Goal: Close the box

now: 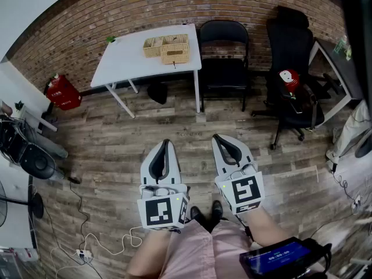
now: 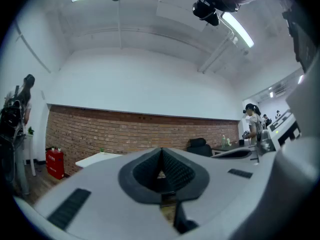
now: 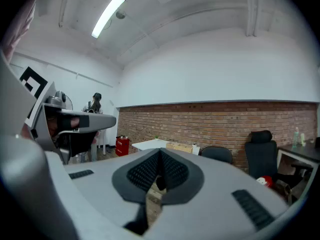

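Two woven wicker boxes (image 1: 167,47) stand on a white table (image 1: 125,60) against the brick wall, far ahead of me. In the right gripper view the same boxes (image 3: 181,147) show small on the table (image 3: 150,144). My left gripper (image 1: 164,143) and right gripper (image 1: 216,137) are held side by side over the wooden floor, level and pointing at the table, well short of it. Both are shut with nothing between the pads. The left gripper view shows its closed jaws (image 2: 161,150) and the table edge (image 2: 97,159); the right gripper view shows its closed jaws (image 3: 160,152).
A black folding chair (image 1: 224,57) and a black office chair (image 1: 290,74) with a red and white object (image 1: 289,79) stand right of the table. A red canister (image 1: 63,92) sits left, and cables (image 1: 87,246) lie on the floor. A person (image 2: 251,124) stands far off.
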